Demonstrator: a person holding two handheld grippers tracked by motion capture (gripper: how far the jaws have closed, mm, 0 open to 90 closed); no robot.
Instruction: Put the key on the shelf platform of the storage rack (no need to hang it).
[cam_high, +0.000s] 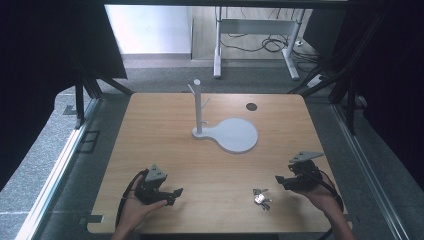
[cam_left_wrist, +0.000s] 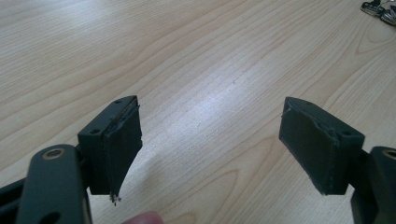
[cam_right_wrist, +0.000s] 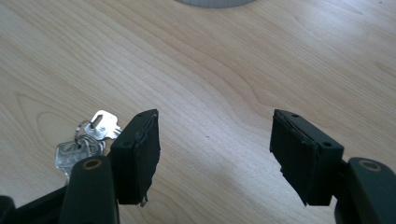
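Fingers (cam_right_wrist: 215, 156) apart, silver keys (cam_right_wrist: 86, 140) bunched, flat.

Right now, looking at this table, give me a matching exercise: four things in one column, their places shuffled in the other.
1. silver bunch of keys
2. white pegged stand on its round base
3. small dark round disc
4. left gripper

A. table's middle
B. far right part of the tabletop
C. near edge, left
D. near edge, beside the right gripper

Pairs: 1-D, 2-A, 3-B, 4-C

Surface (cam_high: 165, 125): pale wood grain, smooth, satin sheen. Keys (cam_high: 261, 198): bright, shiny metal. Stand (cam_high: 226, 132): matt grey-white, smooth, plastic-looking. Left gripper (cam_left_wrist: 210, 140) and right gripper (cam_right_wrist: 215, 149): matt black jaws, pad edges frayed.
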